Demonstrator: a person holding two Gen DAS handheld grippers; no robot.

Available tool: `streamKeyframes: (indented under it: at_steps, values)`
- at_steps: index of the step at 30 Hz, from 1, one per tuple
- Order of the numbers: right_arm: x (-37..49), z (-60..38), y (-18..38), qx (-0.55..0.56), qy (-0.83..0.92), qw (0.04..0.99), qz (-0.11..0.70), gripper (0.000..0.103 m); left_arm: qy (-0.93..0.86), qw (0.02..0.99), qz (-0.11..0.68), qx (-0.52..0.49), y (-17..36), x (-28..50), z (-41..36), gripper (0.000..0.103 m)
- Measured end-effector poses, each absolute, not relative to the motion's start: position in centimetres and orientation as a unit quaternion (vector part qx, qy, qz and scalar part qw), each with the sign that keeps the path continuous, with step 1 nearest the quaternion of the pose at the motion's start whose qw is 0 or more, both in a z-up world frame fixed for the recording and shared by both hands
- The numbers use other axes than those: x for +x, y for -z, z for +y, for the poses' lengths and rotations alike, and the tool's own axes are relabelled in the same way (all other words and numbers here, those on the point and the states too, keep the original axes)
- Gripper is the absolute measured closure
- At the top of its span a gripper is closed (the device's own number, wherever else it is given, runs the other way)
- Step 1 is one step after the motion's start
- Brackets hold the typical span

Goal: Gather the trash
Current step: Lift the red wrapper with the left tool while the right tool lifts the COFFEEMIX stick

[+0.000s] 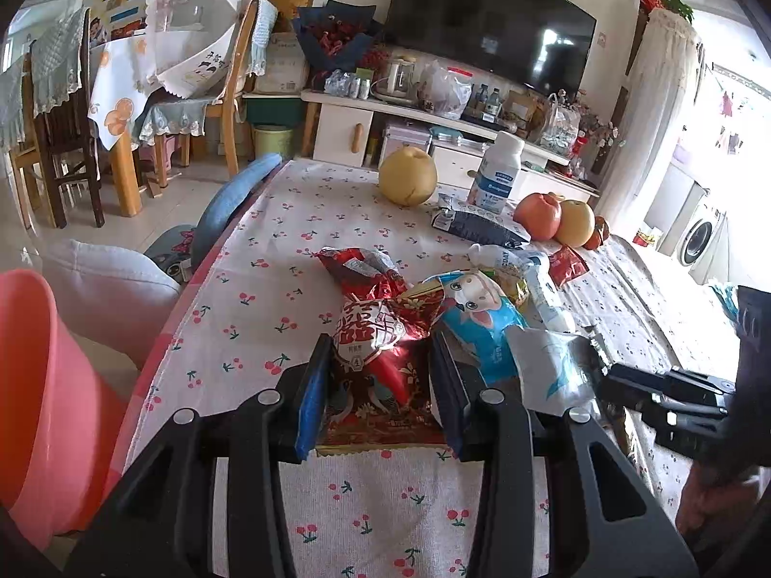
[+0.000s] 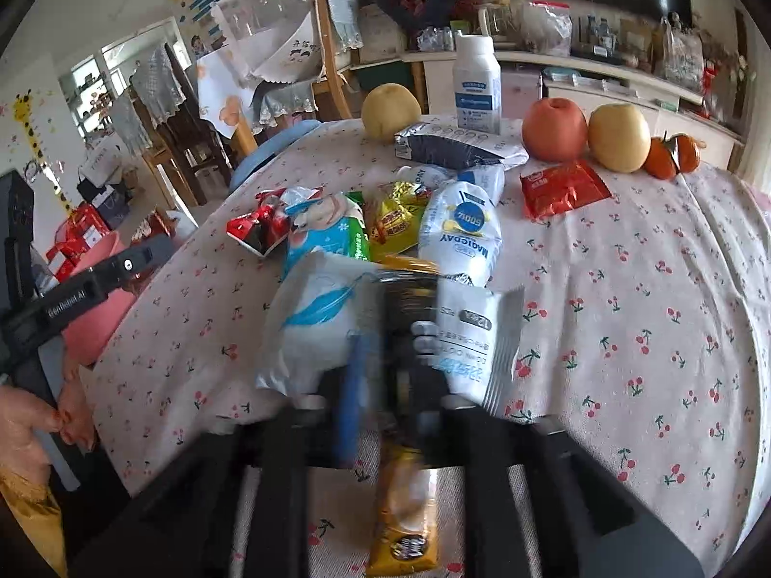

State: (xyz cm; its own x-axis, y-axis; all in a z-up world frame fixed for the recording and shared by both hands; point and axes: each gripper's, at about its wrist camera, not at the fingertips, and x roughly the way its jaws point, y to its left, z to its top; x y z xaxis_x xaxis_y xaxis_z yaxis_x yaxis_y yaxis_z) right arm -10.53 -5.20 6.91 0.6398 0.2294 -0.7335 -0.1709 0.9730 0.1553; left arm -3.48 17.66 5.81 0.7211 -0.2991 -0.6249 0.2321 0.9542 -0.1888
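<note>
The left gripper [image 1: 380, 361] stands wide astride a crinkled red foil wrapper [image 1: 380, 337] printed in white and gold, not pinching it. At its two o'clock the right gripper [image 2: 395, 351] clamps a white-and-blue pouch [image 2: 385, 327] (blurred) on the cherry-print tablecloth [image 1: 289, 250].

You see a cherry-print tabletop [image 2: 650, 289] carrying fruit at its far side: a yellow pear [image 2: 389, 111], a red apple [image 2: 554, 129], a second pear [image 2: 619, 137] touching the apple, and two small oranges [image 2: 672, 156]. A white bottle [image 2: 476, 84] stands upright between the first pear and the apple. Behind them hangs a dark television [image 1: 491, 19].
</note>
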Motion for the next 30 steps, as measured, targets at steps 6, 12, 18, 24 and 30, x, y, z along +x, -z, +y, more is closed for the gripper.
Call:
streamKeyframes:
  at_steps: [6,12,18,24,30]
  values:
    - [-10.5,-5.1,-5.4,0.004,-0.088,0.904,0.419,0.033,0.141,0.926,0.347,-0.038,-5.7,-3.4,17.5,0.061]
    - [-10.6,-6.1,-5.2,0.015,-0.076,0.906,0.417,0.073,0.14,0.926,0.347,-0.042,-5.7,-3.3,17.6,0.061]
    - [-11.0,-6.1,-5.8,0.012,-0.077,0.908,0.412,0.081,0.141,0.927,0.343,-0.049,-5.9,-3.4,18.0,0.061]
    - [-11.5,-5.5,-8.3,0.017,-0.08,0.92,0.384,0.082,0.139,0.932,0.33,-0.061,-6.4,-4.1,19.3,0.061]
    - [-11.5,-3.3,-11.5,0.038,-0.108,0.927,0.357,0.083,0.13,0.937,0.315,-0.074,-7.2,-4.9,21.3,0.061]
